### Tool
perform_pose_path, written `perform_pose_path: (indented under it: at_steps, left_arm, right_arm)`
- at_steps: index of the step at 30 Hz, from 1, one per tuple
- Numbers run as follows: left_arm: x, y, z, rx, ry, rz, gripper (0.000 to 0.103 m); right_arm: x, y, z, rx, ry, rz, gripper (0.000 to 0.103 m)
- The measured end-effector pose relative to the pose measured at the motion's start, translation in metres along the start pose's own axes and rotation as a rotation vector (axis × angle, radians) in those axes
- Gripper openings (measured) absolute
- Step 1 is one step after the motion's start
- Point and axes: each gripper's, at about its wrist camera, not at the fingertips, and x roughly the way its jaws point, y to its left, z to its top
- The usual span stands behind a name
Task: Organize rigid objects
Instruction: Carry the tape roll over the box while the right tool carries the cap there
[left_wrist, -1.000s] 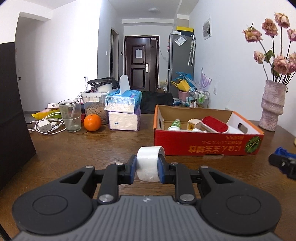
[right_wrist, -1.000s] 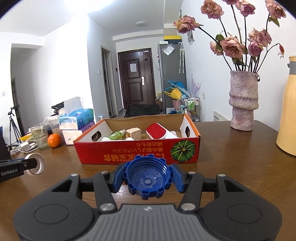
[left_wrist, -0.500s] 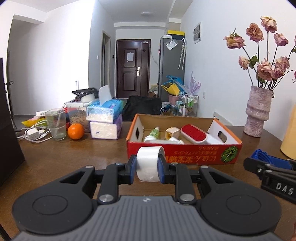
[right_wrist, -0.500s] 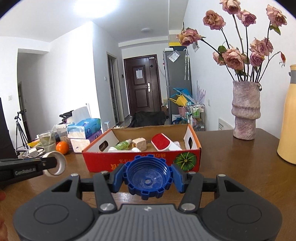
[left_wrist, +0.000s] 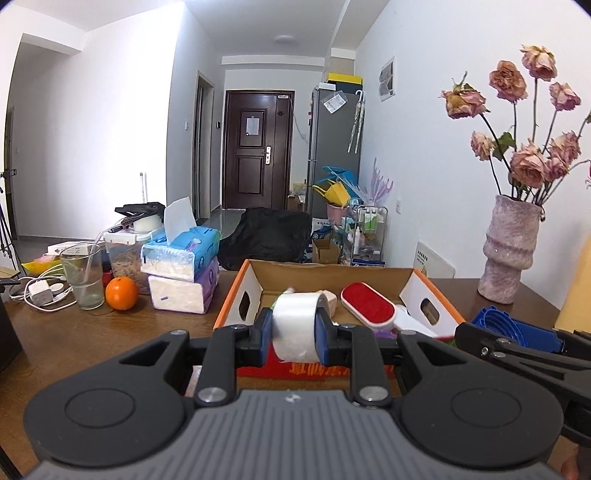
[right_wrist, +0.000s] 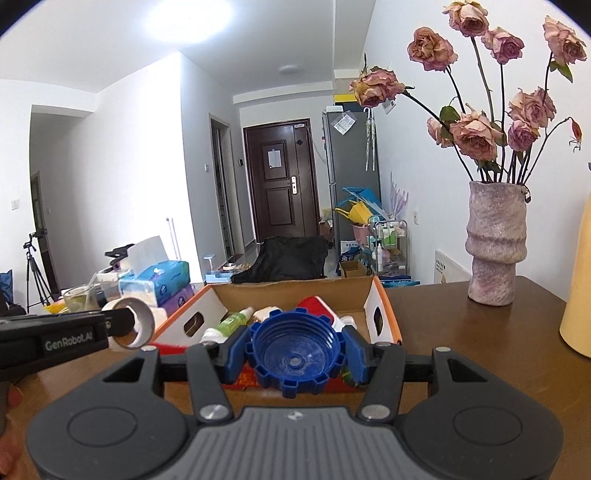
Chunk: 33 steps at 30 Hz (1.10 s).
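Wooden table (left_wrist: 74, 343): left gripper (left_wrist: 294, 332) clamps tape roll (left_wrist: 297, 326); only right view shows right gripper (right_wrist: 294, 357) pinching blue cap (right_wrist: 294, 356).

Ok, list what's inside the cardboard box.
In the cardboard box: a red-topped brush, a green bottle, a beige item. The tape roll and blue cap cover the front contents.

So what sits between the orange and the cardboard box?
The stacked tissue packs lie between the orange and the box, in the left wrist view.
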Motion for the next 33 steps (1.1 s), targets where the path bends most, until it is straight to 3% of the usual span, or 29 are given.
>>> perform_pose_path:
  at_steps: [19, 33]
  left_arm:
    - [0.089, 0.000, 0.027, -0.050, 0.015, 0.013, 0.024]
    - [0.185, 0.003, 0.034, -0.024, 0.089, 0.040, 0.024]
  right_arm:
    - [0.084, -0.015, 0.016, 0.028, 0.043, -0.008, 0.053]
    - [0.182, -0.021, 0.025, 0.003, 0.093, -0.005, 0.053]
